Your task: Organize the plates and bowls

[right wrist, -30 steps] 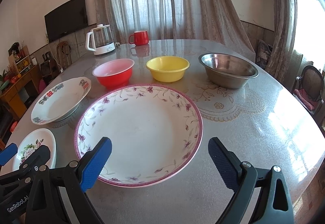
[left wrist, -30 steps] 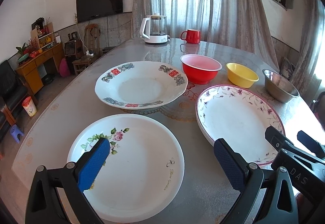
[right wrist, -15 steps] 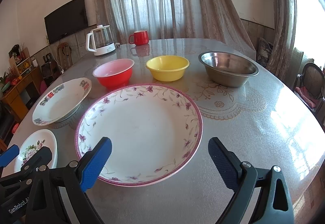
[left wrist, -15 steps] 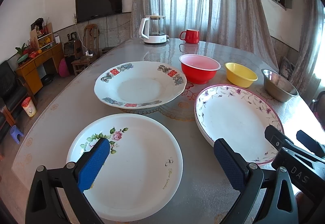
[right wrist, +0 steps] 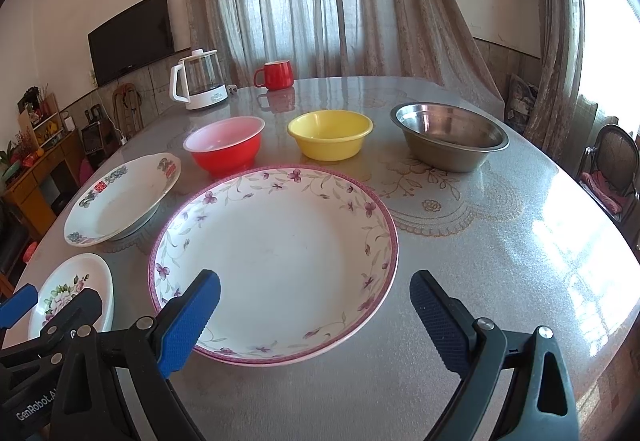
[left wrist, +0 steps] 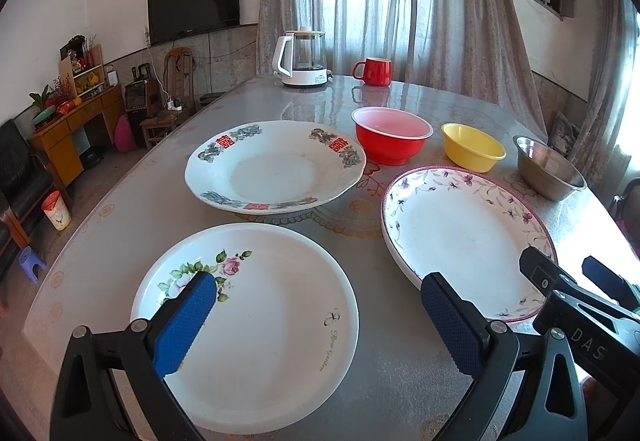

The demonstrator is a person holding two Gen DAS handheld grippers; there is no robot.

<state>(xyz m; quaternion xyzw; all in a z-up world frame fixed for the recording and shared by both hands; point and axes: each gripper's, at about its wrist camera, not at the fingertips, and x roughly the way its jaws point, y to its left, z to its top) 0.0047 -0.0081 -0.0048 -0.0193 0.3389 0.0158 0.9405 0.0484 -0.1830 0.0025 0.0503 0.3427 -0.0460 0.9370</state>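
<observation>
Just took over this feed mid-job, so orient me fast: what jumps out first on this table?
Three plates sit nearest: a rose plate under the open left tongs, a purple-flowered plate before the open right tongs, and a red-lettered plate behind. Beyond them runs a row of bowls: red, yellow, steel. At the far edge stand a kettle and red mug.

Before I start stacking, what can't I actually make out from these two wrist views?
- Rose plate: near rim hidden by the open left gripper, left wrist view; in the right wrist view its left side is cut off.
- Purple-flowered plate: near-left rim behind a finger of the open right gripper.
- Steel bowl: its inside is hardly visible, left wrist view.
</observation>
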